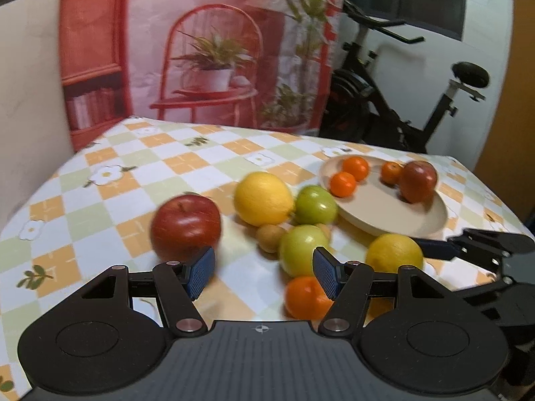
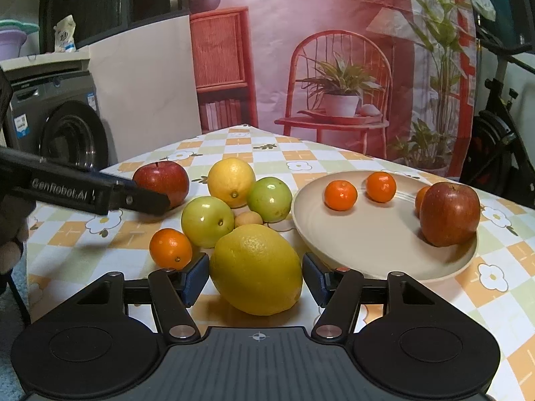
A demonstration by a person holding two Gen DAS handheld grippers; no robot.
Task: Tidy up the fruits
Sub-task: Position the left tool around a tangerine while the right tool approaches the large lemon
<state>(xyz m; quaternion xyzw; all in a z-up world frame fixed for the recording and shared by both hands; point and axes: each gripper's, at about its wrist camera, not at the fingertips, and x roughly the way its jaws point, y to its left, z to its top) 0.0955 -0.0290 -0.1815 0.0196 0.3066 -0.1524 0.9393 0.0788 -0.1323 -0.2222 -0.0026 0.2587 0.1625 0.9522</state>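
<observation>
My right gripper (image 2: 255,279) is shut on a big yellow lemon (image 2: 255,269), a blue pad against each side; the lemon rests on the checked tablecloth. Beside it lie a tangerine (image 2: 170,247), two green apples (image 2: 207,221) (image 2: 269,198), a second lemon (image 2: 231,182), a small tan fruit (image 2: 248,219) and a red apple (image 2: 162,180). The beige plate (image 2: 367,234) holds three tangerines and a red apple (image 2: 449,214). My left gripper (image 1: 264,274) is open and empty, its left finger just in front of the red apple (image 1: 185,227). The held lemon (image 1: 394,254) shows at its right.
The left gripper (image 2: 160,202) reaches in from the left toward the red apple, with a hand (image 2: 10,234) behind it. A washing machine (image 2: 60,127) stands left of the table and an exercise bike (image 1: 401,100) to the right. A printed backdrop hangs behind the far edge.
</observation>
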